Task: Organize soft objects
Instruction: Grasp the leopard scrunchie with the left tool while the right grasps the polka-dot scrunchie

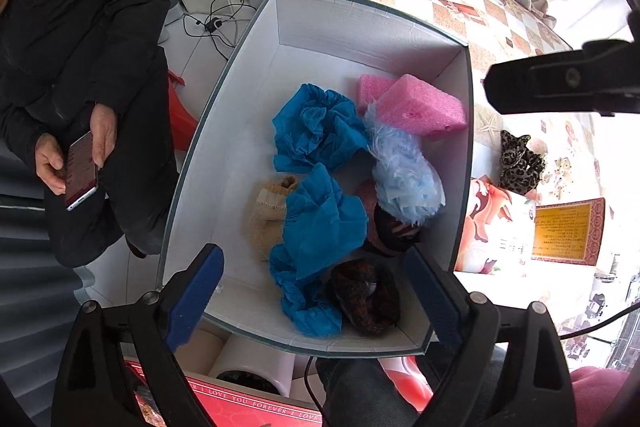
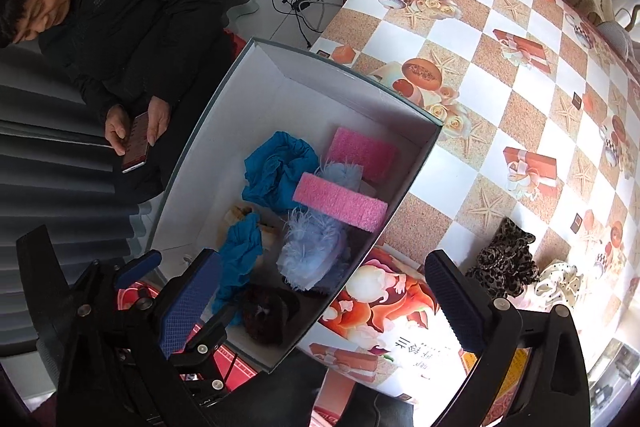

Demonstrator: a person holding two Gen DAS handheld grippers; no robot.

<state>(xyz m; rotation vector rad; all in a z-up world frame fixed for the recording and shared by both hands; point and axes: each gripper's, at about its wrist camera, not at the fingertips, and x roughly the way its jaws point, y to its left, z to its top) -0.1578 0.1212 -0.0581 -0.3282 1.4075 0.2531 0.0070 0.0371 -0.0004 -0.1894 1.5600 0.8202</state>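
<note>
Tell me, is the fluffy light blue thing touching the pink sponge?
Touching. In the left wrist view, the fluffy blue thing has fur pressed against the pink sponge, with no gap.

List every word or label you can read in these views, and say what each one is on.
"I LOVE YOU FOREVER I LOVE" – on the red box under the white box.
Yellow label on the table: print too small to read.
Characters on the floral card: upside down, not legible.
</note>
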